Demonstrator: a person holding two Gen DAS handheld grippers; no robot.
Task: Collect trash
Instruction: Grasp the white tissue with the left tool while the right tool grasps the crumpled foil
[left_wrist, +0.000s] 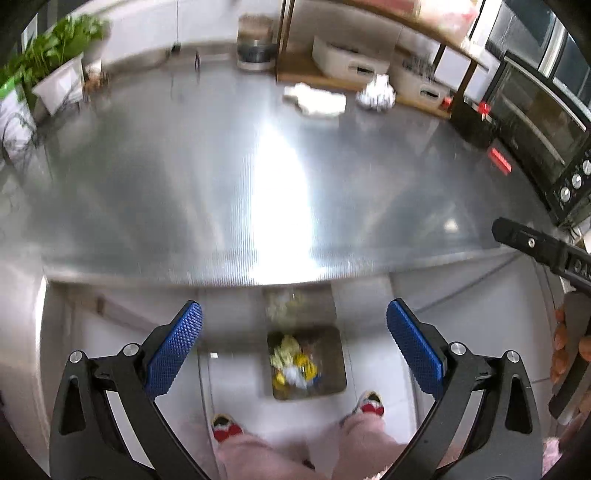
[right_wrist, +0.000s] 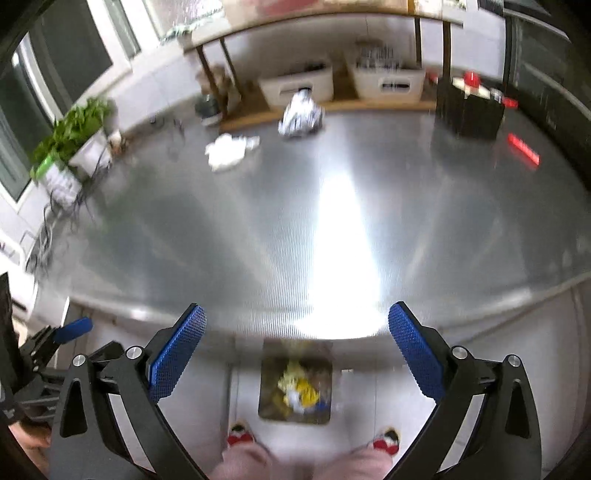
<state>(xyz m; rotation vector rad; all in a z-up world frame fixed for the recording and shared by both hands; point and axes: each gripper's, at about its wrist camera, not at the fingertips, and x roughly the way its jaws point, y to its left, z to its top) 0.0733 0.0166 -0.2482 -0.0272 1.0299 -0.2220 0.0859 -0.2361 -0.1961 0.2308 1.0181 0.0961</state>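
A square bin (left_wrist: 334, 354) stands on the floor below the steel counter's front edge, with yellow and white trash (left_wrist: 293, 365) inside; the right wrist view shows the same bin (right_wrist: 267, 384) and trash (right_wrist: 301, 391). My left gripper (left_wrist: 294, 332) hangs open high above it, nothing between its blue pads (left_wrist: 173, 350). My right gripper (right_wrist: 297, 336) is also open and empty. Far back on the counter lie a crumpled white tissue (left_wrist: 316, 99) (right_wrist: 229, 147) and a crumpled foil ball (left_wrist: 375, 94) (right_wrist: 299, 116).
A steel counter (left_wrist: 184, 177) fills the middle. Behind it a wooden shelf holds white boxes (left_wrist: 347, 59). A black oven (left_wrist: 535, 125) stands at the right, a potted plant (left_wrist: 55, 62) at the left. A person's feet in slippers (left_wrist: 227, 430) stand by the bin.
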